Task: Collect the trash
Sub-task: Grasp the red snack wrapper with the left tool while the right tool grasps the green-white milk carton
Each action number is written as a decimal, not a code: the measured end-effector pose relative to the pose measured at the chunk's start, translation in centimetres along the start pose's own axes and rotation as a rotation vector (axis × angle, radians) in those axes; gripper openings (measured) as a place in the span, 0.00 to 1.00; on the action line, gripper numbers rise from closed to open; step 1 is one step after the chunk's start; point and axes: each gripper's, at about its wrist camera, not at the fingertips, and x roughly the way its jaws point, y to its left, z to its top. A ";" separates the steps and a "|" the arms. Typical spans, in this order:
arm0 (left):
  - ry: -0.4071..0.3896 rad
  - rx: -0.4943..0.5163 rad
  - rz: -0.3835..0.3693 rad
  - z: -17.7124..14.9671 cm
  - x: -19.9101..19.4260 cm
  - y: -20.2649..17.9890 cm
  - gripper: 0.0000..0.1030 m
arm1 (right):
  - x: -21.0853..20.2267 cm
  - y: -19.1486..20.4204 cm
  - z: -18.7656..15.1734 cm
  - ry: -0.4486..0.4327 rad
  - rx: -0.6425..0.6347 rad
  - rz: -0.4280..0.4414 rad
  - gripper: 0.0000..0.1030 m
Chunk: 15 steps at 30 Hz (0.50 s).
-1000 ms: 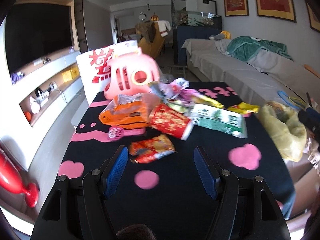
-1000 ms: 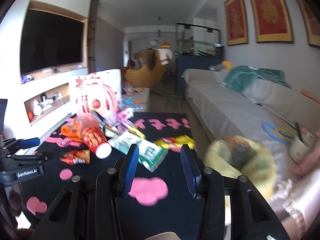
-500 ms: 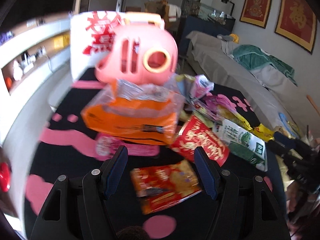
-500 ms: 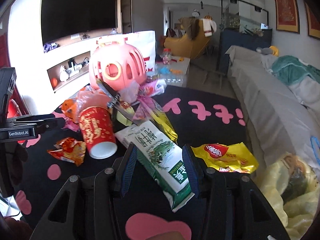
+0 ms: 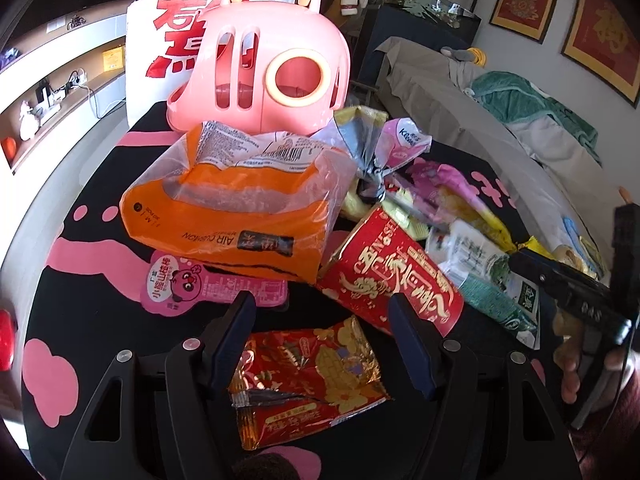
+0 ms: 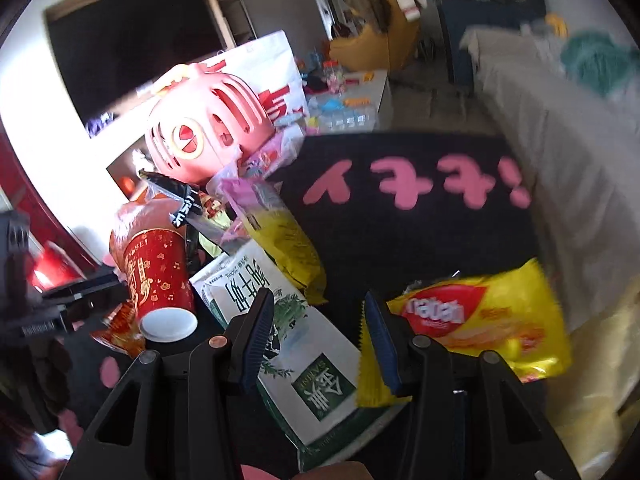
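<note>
On the black tablecloth point(image 5: 120, 184) I note, from the left, a pink pouch point(image 5: 192, 284), an orange bag point(image 5: 236, 216) printed "AIR CUSHION", and a red paper cup point(image 5: 392, 276) lying on its side. My left gripper point(image 5: 322, 340) stands wide open over a red-gold snack wrapper point(image 5: 308, 372), gripping nothing. Further right, my right gripper point(image 6: 318, 334) is also open and empty, above a green-white milk pack point(image 6: 304, 364), with a yellow wafer packet point(image 6: 480, 320) beside its right finger.

Wrappers point(image 5: 308, 376) and a cup point(image 5: 394, 276) lie heaped on the table point(image 5: 400, 440) before a basket point(image 5: 260, 68)
</note>
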 end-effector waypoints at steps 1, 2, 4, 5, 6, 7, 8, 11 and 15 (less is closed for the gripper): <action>0.003 0.002 0.001 -0.1 0.0 0.1 0.67 | 0.0 0.1 -0.2 0.000 0.006 0.002 0.45; 0.004 0.005 -0.001 -0.2 -0.2 0.1 0.67 | -0.1 0.3 -0.4 -0.003 0.000 0.002 0.45; 0.003 0.014 -0.018 -0.4 -0.5 0.3 0.67 | -0.3 1.2 -0.9 0.011 -0.014 0.014 0.45; 0.005 0.019 -0.046 -0.5 -0.7 0.5 0.67 | -0.4 1.5 -1.2 0.021 -0.018 0.022 0.45; 0.012 0.021 -0.082 -0.6 -0.8 0.8 0.67 | -0.4 1.9 -1.7 0.030 -0.024 0.025 0.46; 0.023 0.021 -0.128 -0.7 -0.9 1.1 0.67 | -0.6 2.5 -2.2 0.050 -0.032 0.027 0.46; 0.029 0.023 -0.170 -1.0 -1.1 1.5 0.67 | -0.6 2.8 -2.7 0.067 -0.037 0.035 0.46; 0.043 0.063 -0.222 -1.9 -1.4 2.3 0.67 | -1.4 3.4 -4.1 0.093 -0.024 0.074 0.46; 0.067 0.078 -0.208 -2.5 -1.0 3.0 0.67 | -2.5 3.0 -5.2 0.081 0.013 0.061 0.46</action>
